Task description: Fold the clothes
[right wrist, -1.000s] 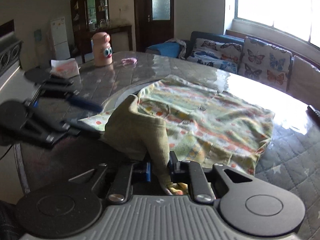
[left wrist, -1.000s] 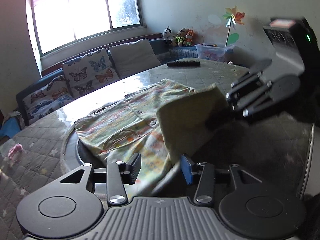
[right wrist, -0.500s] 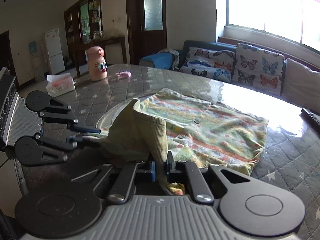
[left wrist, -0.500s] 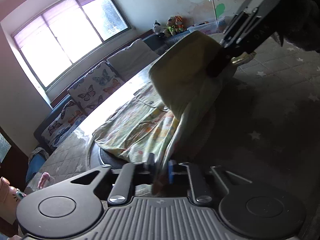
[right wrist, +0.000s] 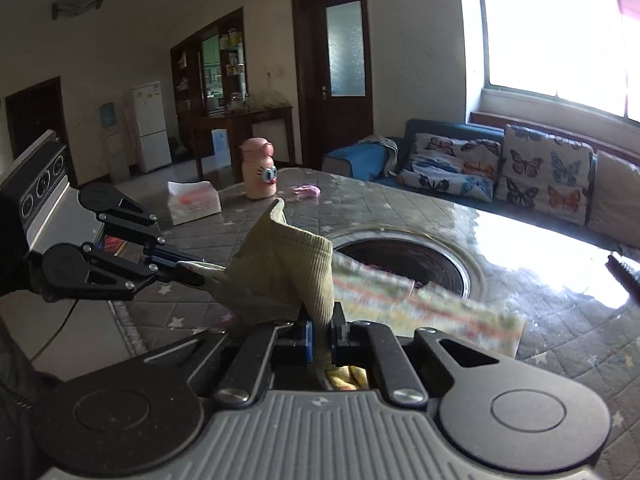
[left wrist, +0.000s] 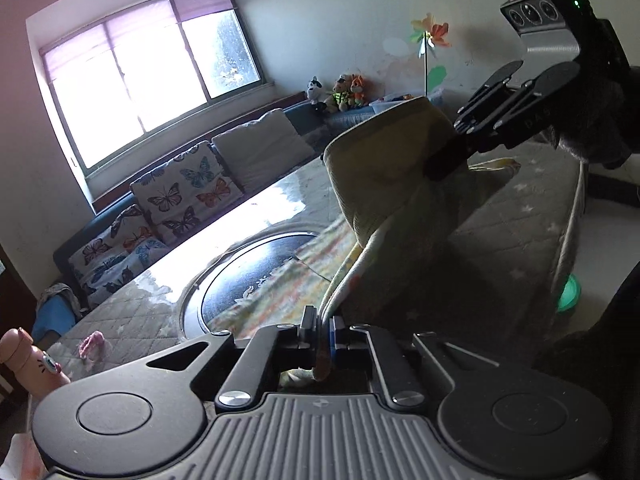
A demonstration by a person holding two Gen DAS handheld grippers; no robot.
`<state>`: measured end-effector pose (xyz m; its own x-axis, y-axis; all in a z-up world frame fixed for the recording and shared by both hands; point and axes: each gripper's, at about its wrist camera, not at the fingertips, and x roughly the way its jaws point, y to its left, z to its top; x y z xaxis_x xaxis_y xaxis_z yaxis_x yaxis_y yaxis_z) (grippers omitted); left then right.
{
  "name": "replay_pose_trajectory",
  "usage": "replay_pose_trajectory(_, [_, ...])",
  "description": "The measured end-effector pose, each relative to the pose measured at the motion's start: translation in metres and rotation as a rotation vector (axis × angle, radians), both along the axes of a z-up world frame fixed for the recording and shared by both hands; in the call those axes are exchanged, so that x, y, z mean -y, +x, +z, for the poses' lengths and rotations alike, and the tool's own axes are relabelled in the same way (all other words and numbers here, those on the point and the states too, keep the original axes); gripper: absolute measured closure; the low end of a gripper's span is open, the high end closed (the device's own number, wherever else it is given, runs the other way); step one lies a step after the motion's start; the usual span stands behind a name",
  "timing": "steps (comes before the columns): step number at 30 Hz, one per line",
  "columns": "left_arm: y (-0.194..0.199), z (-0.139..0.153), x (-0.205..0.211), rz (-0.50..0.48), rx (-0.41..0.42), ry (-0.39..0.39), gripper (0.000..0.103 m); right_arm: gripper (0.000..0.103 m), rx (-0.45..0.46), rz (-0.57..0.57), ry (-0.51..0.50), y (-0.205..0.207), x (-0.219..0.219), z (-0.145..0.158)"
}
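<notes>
A floral button shirt (left wrist: 280,280) with an olive inner side (right wrist: 280,268) hangs lifted between my two grippers, its lower part trailing over the table. In the left wrist view my left gripper (left wrist: 323,322) is shut on the shirt's edge at the bottom. My right gripper (left wrist: 444,164) comes in from the upper right, shut on the olive cloth. In the right wrist view the right gripper (right wrist: 320,320) pinches the olive fold. The left gripper (right wrist: 196,270) holds the cloth from the left. The rest of the shirt (right wrist: 420,304) is blurred.
The table's quilted grey cover (right wrist: 540,312) surrounds a dark round turntable (right wrist: 404,262). A pink bottle (right wrist: 259,174), a tissue box (right wrist: 194,202) and a small pink item (right wrist: 306,190) sit at the far side, and a remote (right wrist: 624,266) at the right edge. A sofa with butterfly cushions (left wrist: 176,196) lies beyond.
The left jaws closed on the shirt's edge. Both grippers rose with the shirt, dragging it off the turntable, which now shows dark and bare.
</notes>
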<state>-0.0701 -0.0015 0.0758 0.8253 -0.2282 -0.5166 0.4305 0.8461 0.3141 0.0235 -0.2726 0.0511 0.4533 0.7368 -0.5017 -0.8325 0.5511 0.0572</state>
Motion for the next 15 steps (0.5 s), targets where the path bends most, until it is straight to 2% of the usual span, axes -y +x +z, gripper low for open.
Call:
replay_pose_trajectory(3, [0.006, 0.002, 0.001, 0.008, 0.021, 0.007, 0.096, 0.097, 0.024, 0.003, -0.015, 0.000, -0.003, 0.008])
replay_pose_trajectory(7, [0.037, 0.002, -0.004, 0.040, 0.008, -0.010, 0.096, 0.097, 0.019, -0.011, -0.032, 0.026, -0.016, 0.008])
replay_pose_trajectory(11, [0.084, -0.003, -0.010, 0.072, -0.023, -0.017, 0.096, 0.097, -0.011, -0.032, -0.062, 0.069, -0.034, 0.003])
replay_pose_trajectory(15, [0.137, -0.018, -0.021, 0.117, -0.099, -0.029, 0.096, 0.097, -0.043, -0.046, -0.109, 0.110, -0.053, -0.011])
